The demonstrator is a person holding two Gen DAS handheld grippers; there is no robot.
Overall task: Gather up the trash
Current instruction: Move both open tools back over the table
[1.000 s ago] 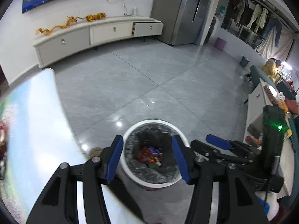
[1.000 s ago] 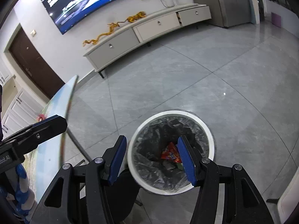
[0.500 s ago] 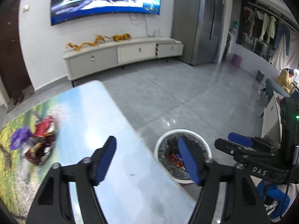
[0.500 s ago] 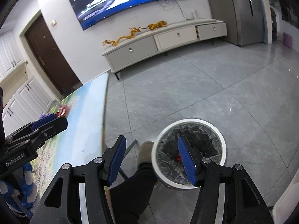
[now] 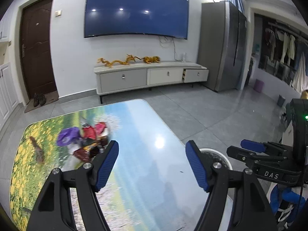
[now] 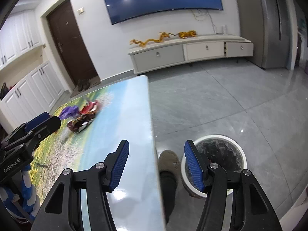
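Observation:
A pile of crumpled wrappers (image 5: 86,140), purple, red and dark, lies on the picture-printed table (image 5: 138,130) at its left middle; it also shows in the right wrist view (image 6: 82,113). My left gripper (image 5: 152,163) is open and empty above the table's near part, right of the pile. My right gripper (image 6: 156,163) is open and empty over the table's right edge. A white bin (image 6: 227,152) with a black liner stands on the floor right of the table; its rim shows in the left wrist view (image 5: 217,154).
A foot in a grey slipper (image 6: 168,159) stands between the table edge and the bin. A white TV cabinet (image 5: 152,76) and a wall screen (image 5: 136,9) are at the far wall. Grey tiled floor (image 6: 211,100) lies to the right.
Both grippers have swung up and left, away from over the bin and toward the table. The wrapper pile has come into fuller view. Both stay open.

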